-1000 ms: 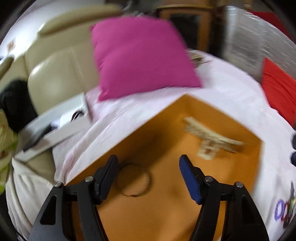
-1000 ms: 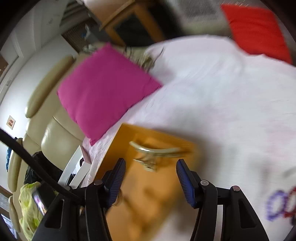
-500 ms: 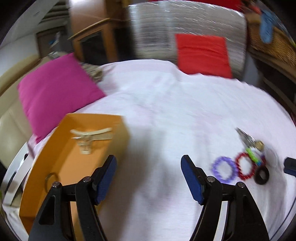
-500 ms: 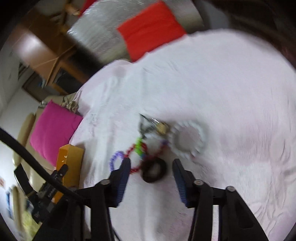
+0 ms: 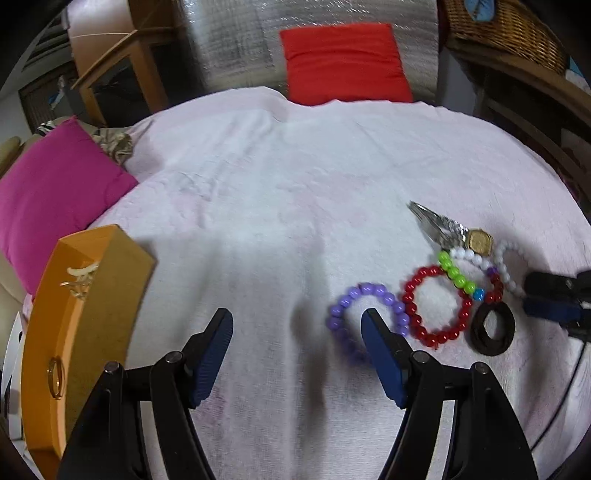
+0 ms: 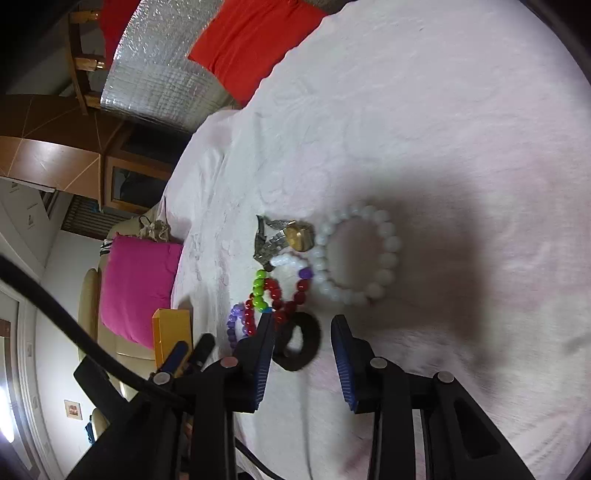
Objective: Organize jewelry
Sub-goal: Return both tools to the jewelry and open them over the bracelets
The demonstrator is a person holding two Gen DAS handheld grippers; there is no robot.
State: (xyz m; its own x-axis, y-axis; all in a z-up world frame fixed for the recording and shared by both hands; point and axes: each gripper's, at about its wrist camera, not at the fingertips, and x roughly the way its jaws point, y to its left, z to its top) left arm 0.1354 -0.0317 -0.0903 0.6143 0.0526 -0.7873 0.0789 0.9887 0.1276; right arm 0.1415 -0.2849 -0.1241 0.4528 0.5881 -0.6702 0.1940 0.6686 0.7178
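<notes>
A pile of jewelry lies on the pale pink cloth (image 5: 258,192): a purple bead bracelet (image 5: 365,291), a red one (image 5: 436,306), a white one (image 6: 354,254), a multicolour strand (image 5: 456,275), a gold-faced watch (image 6: 297,236) and a black band (image 6: 299,347). My left gripper (image 5: 295,332) hangs open over bare cloth, its right finger in front of the purple bracelet. My right gripper (image 6: 303,343) is low over the pile, jaws closing with the black band between them; its right pad stands clear of the band. The orange box (image 5: 85,317) at left holds a gold ring (image 5: 55,376) and a cream clip (image 5: 79,280).
A magenta cushion (image 5: 55,192) lies at the cloth's far left, a red cushion (image 5: 343,62) at the back against a silver foil sheet (image 5: 229,48). A wooden cabinet (image 5: 110,66) and a wicker basket (image 5: 506,29) stand beyond the cloth.
Both views swung from the orange box rightward to the jewelry pile. The right gripper came down around the black band and its jaws narrowed. The left gripper stayed open.
</notes>
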